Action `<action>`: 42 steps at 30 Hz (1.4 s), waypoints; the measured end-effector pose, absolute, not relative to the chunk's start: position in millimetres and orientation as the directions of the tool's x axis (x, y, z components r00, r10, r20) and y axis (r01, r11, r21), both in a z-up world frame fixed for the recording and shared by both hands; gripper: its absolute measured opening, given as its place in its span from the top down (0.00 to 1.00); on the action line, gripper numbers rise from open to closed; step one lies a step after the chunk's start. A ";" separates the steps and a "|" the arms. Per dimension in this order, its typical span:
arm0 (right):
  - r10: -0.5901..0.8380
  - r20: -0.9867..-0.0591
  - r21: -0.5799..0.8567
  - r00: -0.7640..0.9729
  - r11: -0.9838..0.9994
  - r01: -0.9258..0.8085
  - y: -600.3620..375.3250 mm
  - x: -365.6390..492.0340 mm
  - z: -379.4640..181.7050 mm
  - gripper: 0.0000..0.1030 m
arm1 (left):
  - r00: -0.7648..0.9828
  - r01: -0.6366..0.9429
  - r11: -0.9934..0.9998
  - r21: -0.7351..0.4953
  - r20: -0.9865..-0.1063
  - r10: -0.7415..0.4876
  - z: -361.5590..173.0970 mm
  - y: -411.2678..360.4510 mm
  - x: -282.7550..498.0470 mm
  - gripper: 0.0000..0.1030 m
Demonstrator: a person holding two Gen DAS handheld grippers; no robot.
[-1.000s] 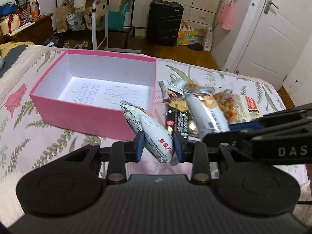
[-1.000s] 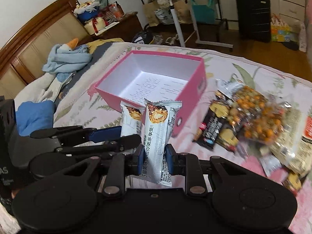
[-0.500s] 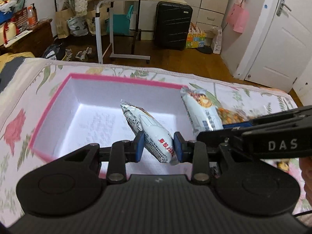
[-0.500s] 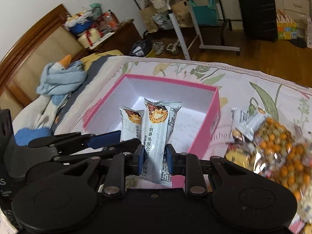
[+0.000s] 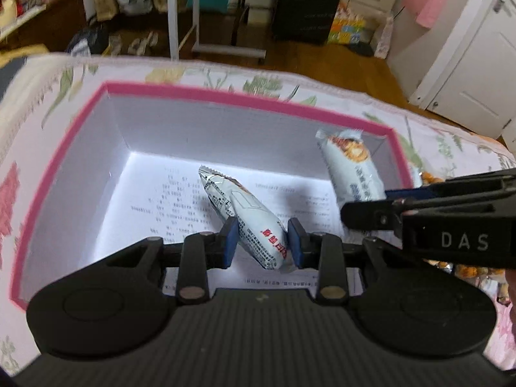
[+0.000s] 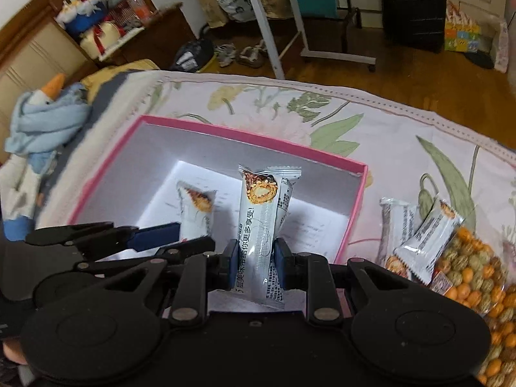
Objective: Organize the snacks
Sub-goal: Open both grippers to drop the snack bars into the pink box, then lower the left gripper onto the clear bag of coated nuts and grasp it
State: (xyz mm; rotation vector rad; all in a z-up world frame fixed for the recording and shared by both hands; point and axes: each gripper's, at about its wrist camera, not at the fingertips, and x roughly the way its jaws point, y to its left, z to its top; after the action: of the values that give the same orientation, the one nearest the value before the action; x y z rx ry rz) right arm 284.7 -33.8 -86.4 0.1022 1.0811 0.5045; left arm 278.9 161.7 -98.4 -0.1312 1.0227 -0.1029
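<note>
snacks [image 5: 254, 217] clamped above pink box [image 5: 225, 95]

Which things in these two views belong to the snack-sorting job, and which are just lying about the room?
Part of the job:
left gripper holding one snack packet
right gripper holding another snack packet
pink box
loose snacks on the bed

Lying about:
goose toy
black suitcase
shoes
</note>
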 end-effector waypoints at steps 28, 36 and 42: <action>0.480 -0.728 0.308 0.489 0.867 -0.392 -141.1 141.4 23.1 0.46 | 0.635 0.281 0.958 0.065 -0.761 -0.134 23.5 96.6 129.4 0.34; 0.426 -0.743 0.245 0.517 0.891 -0.382 -179.1 107.7 37.0 0.33 | 0.642 0.411 0.904 0.120 -0.741 -0.194 37.9 51.6 88.0 0.18; 0.392 -0.755 0.230 0.526 0.909 -0.349 -217.1 100.0 28.1 0.29 | 0.605 0.492 0.868 0.075 -0.746 -0.278 23.7 8.6 76.6 0.16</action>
State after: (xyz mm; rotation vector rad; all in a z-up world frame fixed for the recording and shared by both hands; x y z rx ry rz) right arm 100.0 -217.1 28.1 0.0522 0.9159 0.4434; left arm 76.6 8.6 23.7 0.2864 0.8061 -0.4522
